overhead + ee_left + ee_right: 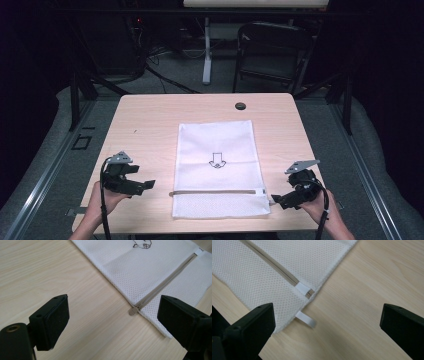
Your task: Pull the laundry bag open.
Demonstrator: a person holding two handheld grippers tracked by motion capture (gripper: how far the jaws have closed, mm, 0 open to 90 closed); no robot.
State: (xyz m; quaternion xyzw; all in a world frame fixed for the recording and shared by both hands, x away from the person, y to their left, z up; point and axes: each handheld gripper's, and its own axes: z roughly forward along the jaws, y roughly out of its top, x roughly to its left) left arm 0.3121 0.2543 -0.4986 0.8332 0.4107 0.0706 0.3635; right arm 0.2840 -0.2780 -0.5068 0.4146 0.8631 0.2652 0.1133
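I have both grippers low over the desk, one at each side of a white mesh laundry bag that lies flat in the middle of it. The left gripper has its jaws spread wide with nothing between them but bare wood. Looking along them in the left gripper view, the bag's corner sits just ahead of my right-hand jaw, and the grey zipper pull pokes out past the bag's edge between the two jaws, nearer the right-hand one, clear of both.

The right gripper is also wide open and empty. In the right gripper view, the bag's mesh runs up to and under the line of my left-hand jaw. The closed end of the zipper, capped by a white tab, lies ahead of that jaw. A small white ribbon loop sticks out from the bag's hem onto the wood between the jaws, closer to the left-hand one. The right-hand jaw hangs over bare desk.

From the high view, an arrow mark is printed on the bag's upper panel. Beyond the jaws, a dark round grommet sits near the desk's far edge, and a folding chair stands on the floor behind the desk. Nothing lies between either gripper and the bag.
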